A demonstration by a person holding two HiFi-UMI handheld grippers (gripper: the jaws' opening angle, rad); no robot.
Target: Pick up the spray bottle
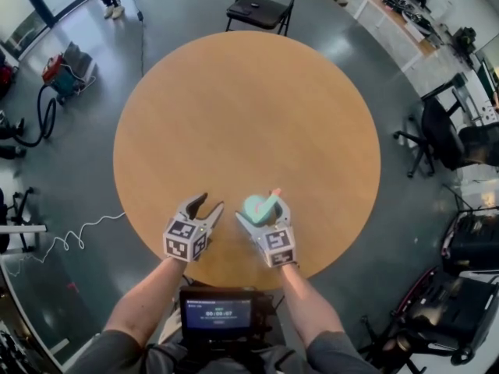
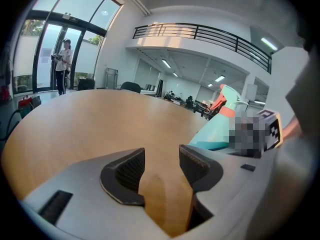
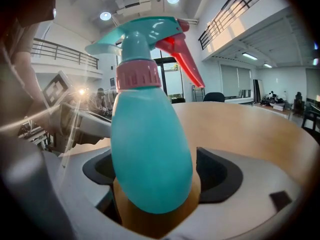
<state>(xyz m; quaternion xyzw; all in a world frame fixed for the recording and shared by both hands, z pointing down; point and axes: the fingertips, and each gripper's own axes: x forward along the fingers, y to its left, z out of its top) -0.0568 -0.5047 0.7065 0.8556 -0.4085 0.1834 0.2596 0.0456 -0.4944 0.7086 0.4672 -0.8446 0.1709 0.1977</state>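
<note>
Round wooden table on grey floor

The teal plastic spray bottle looked smooth and glossy, its pink collar ridged. The round light-wood table beneath it was matt and smooth.

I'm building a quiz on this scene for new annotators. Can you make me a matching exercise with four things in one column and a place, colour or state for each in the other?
Things:
1. spray bottle
2. left gripper
3. black chair
4. trigger of the bottle

Descriptions:
A. red
B. on the floor past the far edge of the table
C. jaws apart, nothing between them
D. standing between the jaws of the right gripper

Pairs: 1-D, 2-C, 3-B, 4-A
</note>
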